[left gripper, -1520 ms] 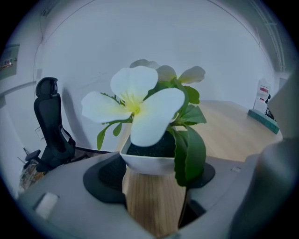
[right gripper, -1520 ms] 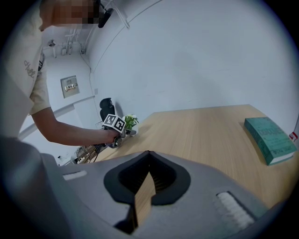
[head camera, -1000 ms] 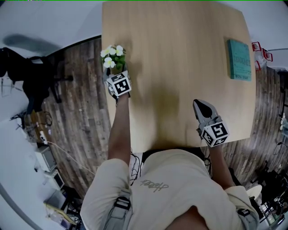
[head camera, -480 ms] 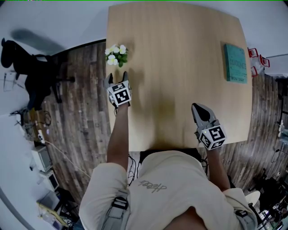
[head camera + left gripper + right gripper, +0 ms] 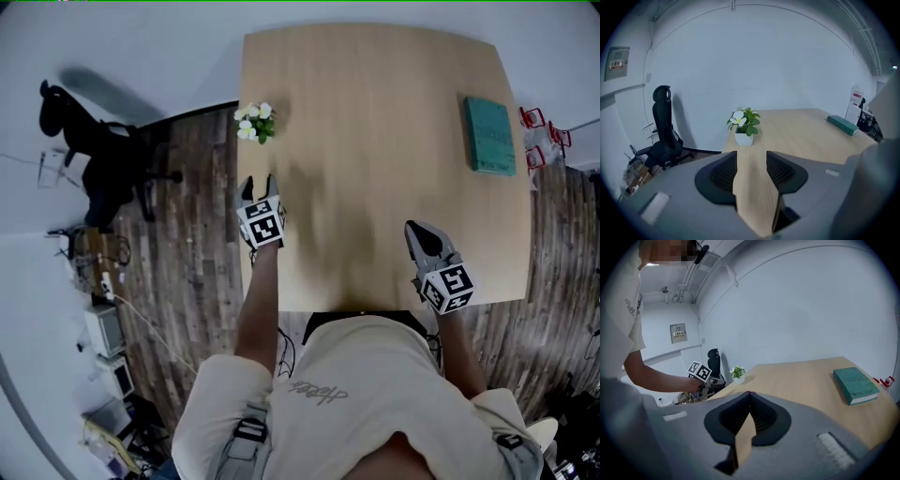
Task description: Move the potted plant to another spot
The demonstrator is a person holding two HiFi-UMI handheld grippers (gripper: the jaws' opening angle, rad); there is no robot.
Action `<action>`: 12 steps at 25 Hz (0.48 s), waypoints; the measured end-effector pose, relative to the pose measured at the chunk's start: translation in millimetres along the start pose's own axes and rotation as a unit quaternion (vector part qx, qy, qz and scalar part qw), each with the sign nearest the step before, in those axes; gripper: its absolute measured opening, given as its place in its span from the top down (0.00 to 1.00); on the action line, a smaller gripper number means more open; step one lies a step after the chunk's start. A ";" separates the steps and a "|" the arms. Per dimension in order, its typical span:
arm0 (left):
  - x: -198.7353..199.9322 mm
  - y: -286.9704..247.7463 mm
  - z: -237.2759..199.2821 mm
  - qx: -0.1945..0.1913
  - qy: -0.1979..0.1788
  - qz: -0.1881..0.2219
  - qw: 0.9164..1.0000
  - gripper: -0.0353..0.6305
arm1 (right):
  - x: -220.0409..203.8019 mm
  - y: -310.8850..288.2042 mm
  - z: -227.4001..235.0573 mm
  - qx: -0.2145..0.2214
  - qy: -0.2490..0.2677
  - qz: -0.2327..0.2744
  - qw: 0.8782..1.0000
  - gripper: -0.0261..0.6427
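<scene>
The potted plant [image 5: 255, 122] is shown free-standing at the far left edge of the table [image 5: 375, 141]; relocation is judged complete. The left gripper [image 5: 261, 184] jaws, just narrowed, are parted and empty; the right gripper [image 5: 418, 230] jaws are closed on nothing.

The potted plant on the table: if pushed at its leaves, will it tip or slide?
Pushed high, the potted plant would probably tip, since its foliage spreads wider than its small white pot. It looks light, judging by that small pot. It stands near the table edge, so a sideways push risks a fall.
</scene>
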State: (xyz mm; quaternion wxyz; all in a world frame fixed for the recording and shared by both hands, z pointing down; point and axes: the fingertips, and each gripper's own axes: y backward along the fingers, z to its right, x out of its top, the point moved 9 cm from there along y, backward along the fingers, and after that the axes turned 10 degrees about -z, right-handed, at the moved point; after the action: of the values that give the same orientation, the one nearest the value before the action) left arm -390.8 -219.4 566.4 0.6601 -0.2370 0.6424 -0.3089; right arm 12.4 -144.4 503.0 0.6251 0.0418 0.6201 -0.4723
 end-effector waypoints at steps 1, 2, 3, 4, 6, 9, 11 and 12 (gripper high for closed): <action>-1.4 8.7 4.7 -0.003 -0.001 -0.001 1.000 0.63 | -2.0 4.7 -0.5 0.000 0.007 0.001 1.000 0.96; -2.5 16.4 9.5 -0.006 -0.004 -0.001 1.000 0.63 | -3.0 9.6 -0.7 0.000 0.016 0.002 1.000 0.96; -3.3 23.5 14.4 -0.008 -0.008 0.001 1.000 0.64 | -3.5 14.5 -0.3 -0.001 0.024 0.003 1.000 0.96; -4.3 30.2 19.6 -0.009 -0.012 0.003 1.000 0.66 | -4.0 19.3 0.8 -0.001 0.029 0.006 1.000 0.96; -8.1 44.0 31.1 -0.008 -0.013 0.008 1.000 0.70 | -7.1 29.3 4.9 0.002 0.029 0.014 0.999 0.96; -16.1 65.7 50.2 -0.013 -0.007 0.015 1.000 0.75 | -13.8 44.8 10.7 0.004 0.021 0.024 0.999 0.95; -20.9 80.1 62.3 -0.017 -0.005 0.019 1.000 0.78 | -16.5 53.6 13.7 0.004 0.019 0.031 0.999 0.96; -23.3 86.8 67.7 -0.019 -0.004 0.021 1.000 0.80 | -17.6 57.0 15.4 0.003 0.018 0.033 0.999 0.96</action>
State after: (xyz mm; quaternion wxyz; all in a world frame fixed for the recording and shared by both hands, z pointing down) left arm -314.1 -148.0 525.3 0.6645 -0.2374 0.6500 -0.2822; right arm 64.2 -113.4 490.5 0.6293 0.0730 0.6277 -0.4524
